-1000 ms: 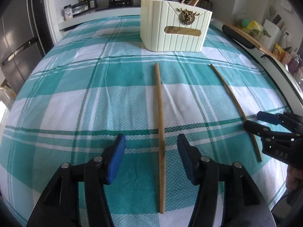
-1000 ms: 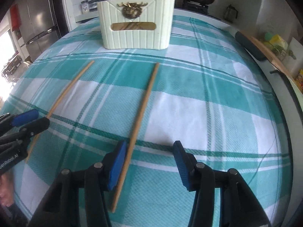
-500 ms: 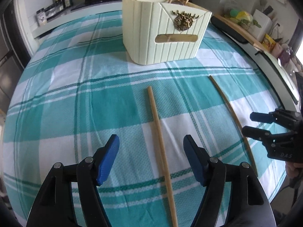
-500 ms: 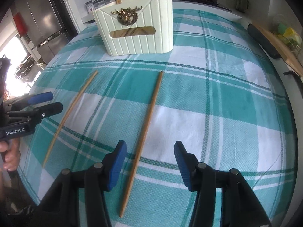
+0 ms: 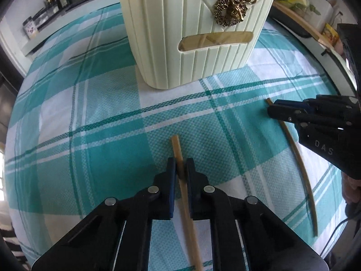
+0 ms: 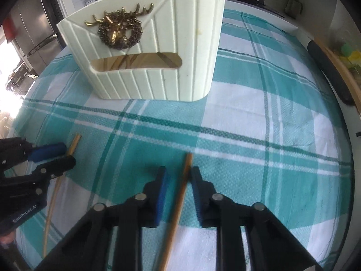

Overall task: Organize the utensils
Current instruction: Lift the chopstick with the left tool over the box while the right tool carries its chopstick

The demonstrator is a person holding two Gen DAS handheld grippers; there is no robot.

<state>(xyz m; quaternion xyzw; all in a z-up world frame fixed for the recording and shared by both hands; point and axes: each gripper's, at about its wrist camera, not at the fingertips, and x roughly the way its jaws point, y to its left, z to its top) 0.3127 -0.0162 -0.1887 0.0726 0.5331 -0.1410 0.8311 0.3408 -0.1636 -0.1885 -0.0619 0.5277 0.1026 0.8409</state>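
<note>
Left hand-held gripper [image 5: 180, 169] pinches a chopstick [image 5: 177, 149] (holder [image 5: 191, 33] just ahead).

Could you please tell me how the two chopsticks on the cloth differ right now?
The left chopstick is clamped in the shut left hand-held gripper; the right chopstick only sits between the parted jaws of the right hand-held gripper, with a gap on one side. The left chopstick looks paler, the right chopstick browner. Both lie on the plaid cloth, far ends pointing toward the cream holder.
</note>
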